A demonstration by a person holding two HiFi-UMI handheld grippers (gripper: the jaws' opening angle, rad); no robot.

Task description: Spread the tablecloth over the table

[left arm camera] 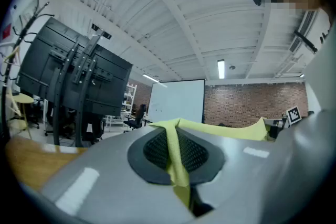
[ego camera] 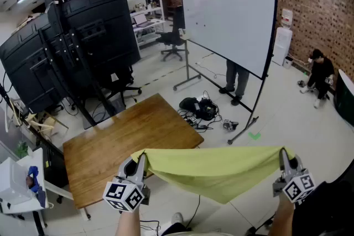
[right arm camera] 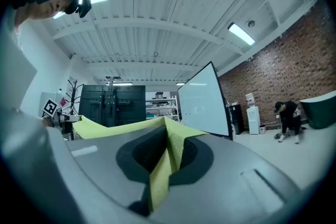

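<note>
A yellow-green tablecloth (ego camera: 213, 167) hangs stretched between my two grippers, sagging in the middle, in front of and to the right of the wooden table (ego camera: 119, 146). My left gripper (ego camera: 139, 158) is shut on the cloth's left corner, which sits above the table's near right edge. My right gripper (ego camera: 284, 155) is shut on the right corner, over the floor. In the left gripper view the cloth (left arm camera: 176, 152) is pinched between the pads, and in the right gripper view the cloth (right arm camera: 168, 157) is clamped the same way.
Large black screens on stands (ego camera: 72, 58) rise behind the table. A whiteboard on wheels (ego camera: 227, 22) stands on the floor beyond, with bags and cables (ego camera: 199, 110) at its foot. A person (ego camera: 319, 77) crouches at the far right by the brick wall.
</note>
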